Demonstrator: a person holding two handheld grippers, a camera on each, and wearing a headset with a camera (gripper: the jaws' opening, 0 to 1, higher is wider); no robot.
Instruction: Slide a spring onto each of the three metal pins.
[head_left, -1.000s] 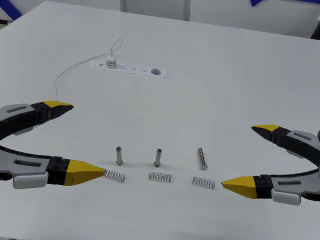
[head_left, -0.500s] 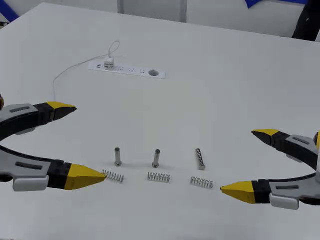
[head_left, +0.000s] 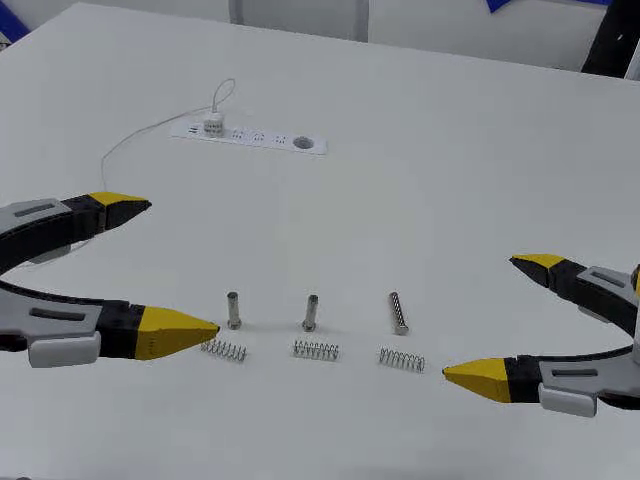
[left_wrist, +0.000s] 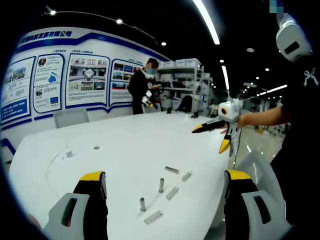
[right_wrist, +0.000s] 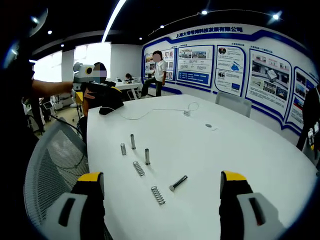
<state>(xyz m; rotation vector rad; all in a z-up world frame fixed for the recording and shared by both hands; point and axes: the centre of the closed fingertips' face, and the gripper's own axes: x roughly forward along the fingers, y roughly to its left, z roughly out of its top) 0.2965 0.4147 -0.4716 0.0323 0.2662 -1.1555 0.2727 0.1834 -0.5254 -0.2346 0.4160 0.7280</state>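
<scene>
jaws on both your grippers spread wide, empty. leftmost small coiled steel spring (head_left: 223, 349) lies flat on white table (head_left: 450, 200) just off left gripper (head_left: 182, 267) lower tip, long axis pointing toward right gripper (head_left: 478, 316); short upright silver pin (head_left: 234, 310) just behind it. left nearer.

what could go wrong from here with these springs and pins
1. The open left tool has its lower tip right beside the left spring and the upright left pin; a careless sweep could topple the pin or flick the spring away.
2. The right pin lies on its side, so it may roll when the open right tool reaches for it.
</scene>
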